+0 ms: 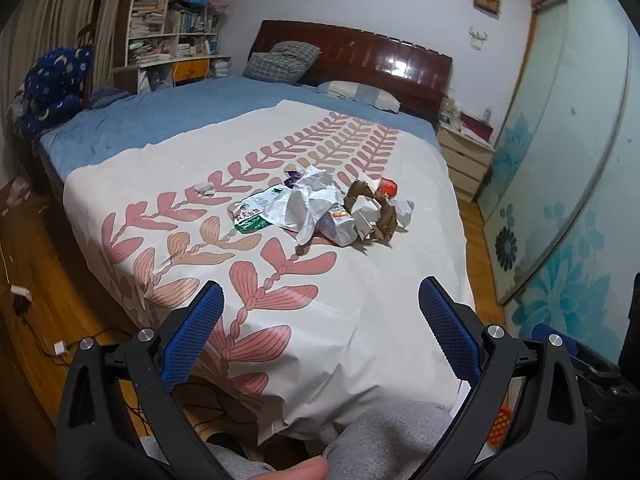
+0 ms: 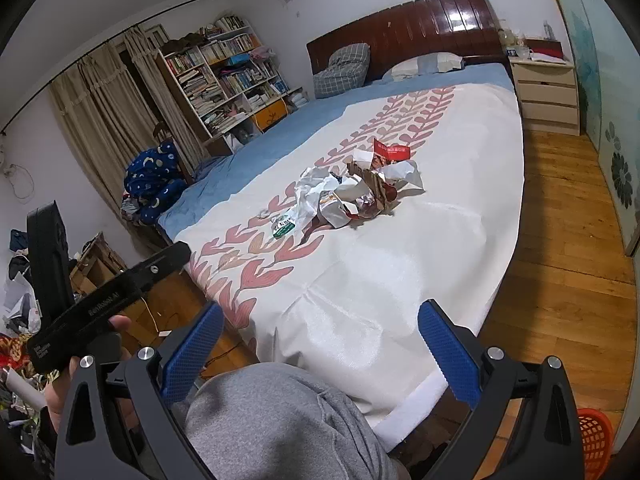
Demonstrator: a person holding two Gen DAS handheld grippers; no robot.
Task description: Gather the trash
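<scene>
From my right gripper (image 2: 320,318), fingers spread like those of my left gripper (image 1: 320,300), I see an orange basket (image 2: 596,436) (barely visible on the left view) while the trash pile (image 1: 320,210) stretches crosswise mid-bed (image 1: 380,300), bare quilt all round.

Crumpled paper/plastic trash (image 1: 320,208) on matt cloth quilt (image 1: 360,280); glossy wood headboard (image 1: 360,56); textured blue tong pads (image 1: 192,340).

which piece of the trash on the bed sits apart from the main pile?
The small pale crumpled scrap, lying alone on the bedspread left of the pile. The green-and-white wrapper, white plastic bag and brown paper all overlap or touch.
</scene>
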